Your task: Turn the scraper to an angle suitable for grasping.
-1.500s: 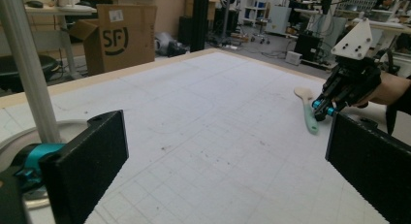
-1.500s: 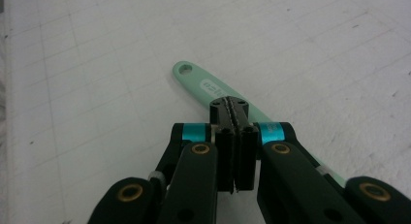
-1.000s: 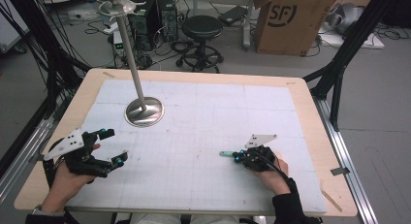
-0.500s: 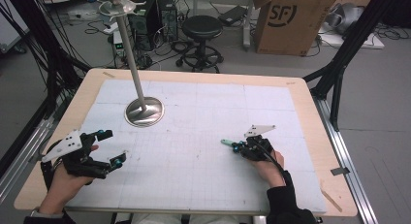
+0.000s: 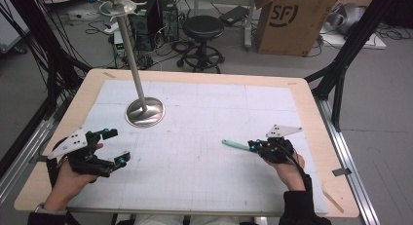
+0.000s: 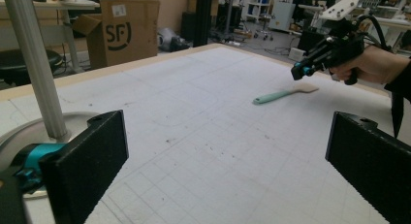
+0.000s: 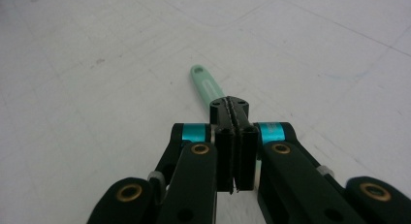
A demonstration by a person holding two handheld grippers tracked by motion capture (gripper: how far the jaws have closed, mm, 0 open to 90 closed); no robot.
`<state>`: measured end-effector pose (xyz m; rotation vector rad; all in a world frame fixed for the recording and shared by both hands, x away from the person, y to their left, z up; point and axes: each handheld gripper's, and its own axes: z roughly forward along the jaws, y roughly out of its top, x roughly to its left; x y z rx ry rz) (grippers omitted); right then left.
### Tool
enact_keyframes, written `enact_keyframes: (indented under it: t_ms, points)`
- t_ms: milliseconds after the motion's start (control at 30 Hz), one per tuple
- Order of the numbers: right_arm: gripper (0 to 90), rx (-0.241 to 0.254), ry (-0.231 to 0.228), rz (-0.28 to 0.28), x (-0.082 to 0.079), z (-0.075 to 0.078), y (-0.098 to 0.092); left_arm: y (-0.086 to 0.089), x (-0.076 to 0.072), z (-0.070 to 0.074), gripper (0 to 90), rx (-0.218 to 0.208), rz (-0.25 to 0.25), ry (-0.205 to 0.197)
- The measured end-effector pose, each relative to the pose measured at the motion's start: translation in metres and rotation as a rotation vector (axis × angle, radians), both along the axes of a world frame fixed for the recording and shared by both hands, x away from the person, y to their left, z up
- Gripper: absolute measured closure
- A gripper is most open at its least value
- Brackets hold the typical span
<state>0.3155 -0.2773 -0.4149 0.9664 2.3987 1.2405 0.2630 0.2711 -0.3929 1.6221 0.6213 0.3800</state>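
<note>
The high view shows the right gripper (image 5: 253,146) low over the right half of the bench (image 5: 204,84), with a mint-green spatula (image 5: 235,145) lying just off its nose, the handle running left toward the middle of the white gridded mat (image 5: 204,118). From the left gripper view the spatula (image 6: 283,93) lies flat, its pale wooden blade under the right gripper (image 6: 296,72), which hangs a little above it and, as far as I can judge, is not touching it. The right gripper view looks straight down the closed fingers (image 7: 247,151), pressed together with nothing between them, and the green handle (image 7: 206,86) runs away from the tips almost in line with them, its hanging hole at the far end. So the tool's long axis continues the gripper's own line, slightly left of dead ahead, blade end nearest. The right hand is clearly the nearer one; the left gripper (image 5: 114,147) sits well apart at the left edge, fingers (image 6: 87,168) spread wide and empty, facing across the mat. A steel stand (image 5: 144,111) with a tall pole rises beyond it. For a pickup I'd guess the right fingers must first open and come down astride the handle.
</note>
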Motion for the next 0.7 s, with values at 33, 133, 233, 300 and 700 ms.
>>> enact_keyframes:
  t_ms: [33, 133, 233, 300, 700]
  points:
    - [88.8, 0.003, -0.006, 0.007, -0.002, 0.0, -0.004, 0.001, 0.0, 0.0, 2.1, -0.005, 0.0, -0.003]
    - [79.8, 0.041, -0.006, 0.004, -0.006, 0.003, -0.017, 0.005, -0.002, 0.001, 2.1, -0.005, 0.013, -0.006]
    - [64.2, 0.106, -0.011, 0.013, -0.008, 0.007, -0.028, 0.008, -0.004, 0.002, 2.1, -0.012, 0.022, -0.005]
    - [51.6, 0.166, 0.031, 0.038, -0.006, 0.008, -0.032, 0.008, -0.005, 0.002, 2.1, -0.012, 0.026, -0.001]
    - [1.2, 0.167, -0.046, 0.036, -0.011, 0.02, -0.036, 0.007, -0.008, 0.004, 2.1, -0.004, 0.025, -0.006]
